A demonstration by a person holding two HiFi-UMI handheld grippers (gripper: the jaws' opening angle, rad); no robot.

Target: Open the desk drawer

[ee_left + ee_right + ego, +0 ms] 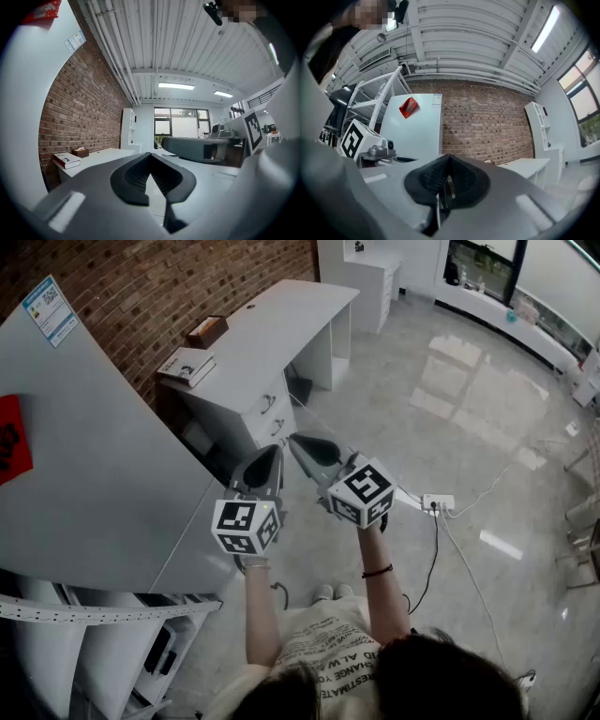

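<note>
The white desk (281, 320) stands against the brick wall, with two drawers (265, 416) in its near end, each with a small metal handle. Both drawers look closed. My left gripper (274, 450) and right gripper (295, 439) are held side by side in the air, a short way in front of the drawers and touching nothing. Both are shut and empty. In the left gripper view the jaws (150, 155) meet at their tips, and the desk top (105, 157) lies beyond at the left. The right gripper (449, 158) faces the brick wall.
A book (187, 367) and a tissue box (206, 331) lie on the desk. A tall white panel (84, 456) with a red sticker stands at the left, a wire shelf rack (103, 624) below it. A power strip (438, 502) with cables lies on the glossy floor at the right.
</note>
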